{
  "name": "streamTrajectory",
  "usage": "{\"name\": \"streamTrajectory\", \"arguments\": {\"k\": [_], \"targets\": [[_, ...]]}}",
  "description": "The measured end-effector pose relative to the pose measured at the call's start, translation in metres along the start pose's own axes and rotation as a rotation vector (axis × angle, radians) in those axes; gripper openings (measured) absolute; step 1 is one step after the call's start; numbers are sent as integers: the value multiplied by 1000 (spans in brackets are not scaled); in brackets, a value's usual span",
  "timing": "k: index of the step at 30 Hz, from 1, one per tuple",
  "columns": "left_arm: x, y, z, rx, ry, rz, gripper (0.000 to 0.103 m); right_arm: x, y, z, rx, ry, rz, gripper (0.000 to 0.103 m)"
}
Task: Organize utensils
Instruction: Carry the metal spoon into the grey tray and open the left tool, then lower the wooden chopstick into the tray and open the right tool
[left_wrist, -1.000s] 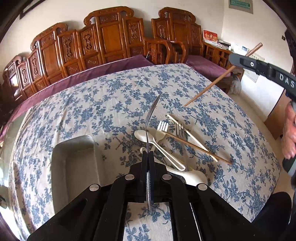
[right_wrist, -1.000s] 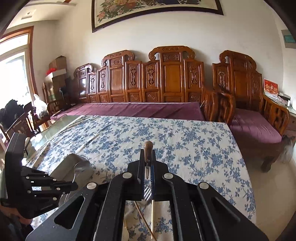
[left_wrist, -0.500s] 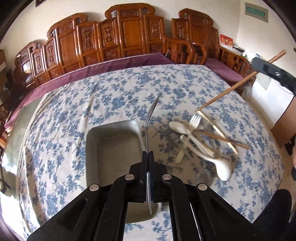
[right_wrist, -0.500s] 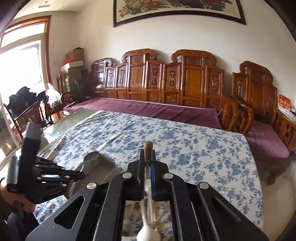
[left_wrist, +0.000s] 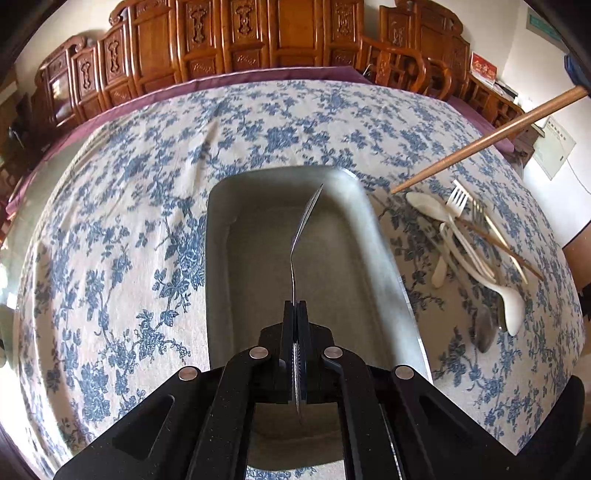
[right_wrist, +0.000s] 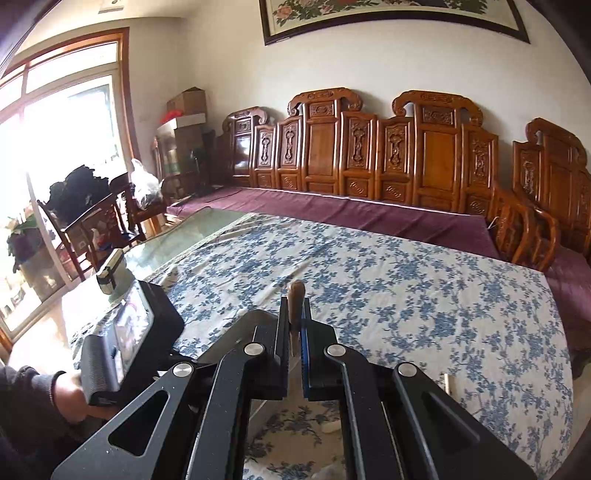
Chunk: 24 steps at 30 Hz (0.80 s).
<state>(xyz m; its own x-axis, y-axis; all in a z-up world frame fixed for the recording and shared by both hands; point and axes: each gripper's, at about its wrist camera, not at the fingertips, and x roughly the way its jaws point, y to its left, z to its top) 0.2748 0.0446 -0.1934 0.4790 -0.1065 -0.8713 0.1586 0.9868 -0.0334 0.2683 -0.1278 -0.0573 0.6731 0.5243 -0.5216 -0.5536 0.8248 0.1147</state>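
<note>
My left gripper (left_wrist: 295, 306) is shut on a thin metal utensil (left_wrist: 303, 236), seen edge-on, held above the grey rectangular tray (left_wrist: 373, 229) on the blue-flowered tablecloth. My right gripper (right_wrist: 294, 306) is shut on a wooden chopstick (right_wrist: 296, 302), whose shaft also shows in the left wrist view (left_wrist: 487, 138), slanting over the tray's right side. A pile of utensils lies right of the tray: white spoons (left_wrist: 428, 206), a white fork (left_wrist: 456, 195), a metal fork (left_wrist: 480, 212), a metal spoon (left_wrist: 484, 330) and another chopstick (left_wrist: 498, 243).
Carved wooden benches with purple cushions (right_wrist: 369, 214) run along the table's far side. A wooden chair (right_wrist: 92, 229) stands at the left near a bright window. The left hand-held gripper body (right_wrist: 122, 332) shows at the lower left of the right wrist view.
My left gripper has moved left with its metal utensil, from above the utensil pile to above the tray. My right gripper has stayed shut on the chopstick and swung left.
</note>
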Motion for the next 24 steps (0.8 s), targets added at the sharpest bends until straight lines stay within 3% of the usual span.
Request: {"name": "streamTrajectory", "arguments": {"k": [9,19,24], "targets": [[16,10,1,-13,26,-3,1,45,17,-12,-32,67,15,6],[12,10,3,-20,-5,-39,1,72,25,-24,-94,112,-20,6],[1,16,4,-24,-47,-34,1,78,34,-27,-142,95,-46,6]]}}
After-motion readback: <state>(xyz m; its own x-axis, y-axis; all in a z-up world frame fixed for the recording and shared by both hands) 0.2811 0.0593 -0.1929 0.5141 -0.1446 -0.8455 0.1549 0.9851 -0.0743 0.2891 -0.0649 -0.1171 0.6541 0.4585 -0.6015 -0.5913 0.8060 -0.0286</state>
